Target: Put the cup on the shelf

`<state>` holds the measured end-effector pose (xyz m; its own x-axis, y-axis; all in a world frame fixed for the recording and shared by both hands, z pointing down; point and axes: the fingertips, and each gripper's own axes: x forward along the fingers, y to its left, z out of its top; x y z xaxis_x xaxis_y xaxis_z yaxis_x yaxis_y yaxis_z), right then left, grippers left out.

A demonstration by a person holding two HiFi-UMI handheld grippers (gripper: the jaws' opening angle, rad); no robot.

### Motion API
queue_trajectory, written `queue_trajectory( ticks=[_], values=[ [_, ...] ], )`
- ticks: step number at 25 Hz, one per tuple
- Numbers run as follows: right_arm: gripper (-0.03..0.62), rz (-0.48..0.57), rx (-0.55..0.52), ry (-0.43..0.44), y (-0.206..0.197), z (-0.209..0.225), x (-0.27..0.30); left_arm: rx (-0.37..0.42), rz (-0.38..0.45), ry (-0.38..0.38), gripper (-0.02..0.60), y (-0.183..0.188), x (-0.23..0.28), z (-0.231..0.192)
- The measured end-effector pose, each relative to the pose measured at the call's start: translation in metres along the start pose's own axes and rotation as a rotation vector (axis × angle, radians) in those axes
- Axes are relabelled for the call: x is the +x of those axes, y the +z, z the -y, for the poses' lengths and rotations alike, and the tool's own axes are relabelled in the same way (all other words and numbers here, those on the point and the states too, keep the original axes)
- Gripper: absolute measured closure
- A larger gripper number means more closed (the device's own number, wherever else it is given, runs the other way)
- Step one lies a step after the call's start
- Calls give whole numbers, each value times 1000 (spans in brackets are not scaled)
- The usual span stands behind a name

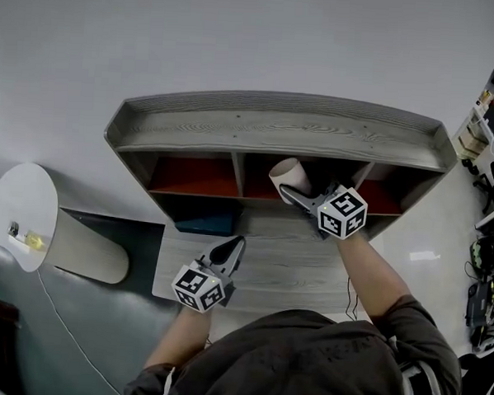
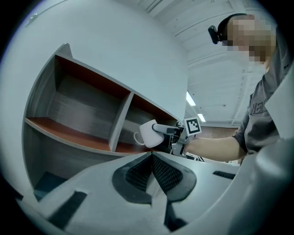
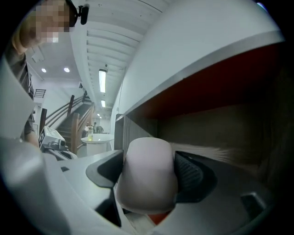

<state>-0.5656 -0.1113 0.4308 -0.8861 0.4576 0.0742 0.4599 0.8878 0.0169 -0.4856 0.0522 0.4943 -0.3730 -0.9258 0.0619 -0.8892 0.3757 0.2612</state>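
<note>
Right claw [image 3: 149, 161] is spread wide and clamped across the pale off-white ceramic cup [image 3: 149, 186], with a pad on each flank. Grip looks square.

The cup is at the front edge of the grey wood shelf [image 1: 276, 124] with red-lined bays. It's at the mouth of the middle bay [image 1: 257, 185], just right of the left divider [image 1: 238, 176]. In the left gripper view it hangs just over the red bay floor; can't tell if it touches. It looks tilted in the head view. Its handle [image 2: 137, 137] is on the side away from the claw, toward the bay.

Left claw [image 1: 230, 254] is pinched closed and empty, hovering over the grey table [image 1: 268, 272] in front, well clear.

Step in hand, as I read it: insertion and set-down. To do it well:
- Level the cup before lowering. Released tilted, it'll likely rock or roll.
- Go in straight, centred in the bay. The handle leads, so it would clip the divider or back panel first.
- Mind the bay roof. The claw body is bulky and clearance looks tight in the right gripper view.
- Set the base flat, well back from the front edge, then open.
- Open fully and pull straight back so the pads don't drag the cup out.
</note>
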Motion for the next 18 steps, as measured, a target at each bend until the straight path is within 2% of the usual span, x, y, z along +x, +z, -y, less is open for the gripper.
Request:
queue_trajectory(
  ticks=[8, 18],
  values=[
    [255, -28, -37, -49, -7, 22, 33, -18, -8, -2, 577, -3, 4, -14],
    [255, -86, -54, -103, -27, 38, 31, -31, -18, -9, 577, -7, 15, -13]
  ],
)
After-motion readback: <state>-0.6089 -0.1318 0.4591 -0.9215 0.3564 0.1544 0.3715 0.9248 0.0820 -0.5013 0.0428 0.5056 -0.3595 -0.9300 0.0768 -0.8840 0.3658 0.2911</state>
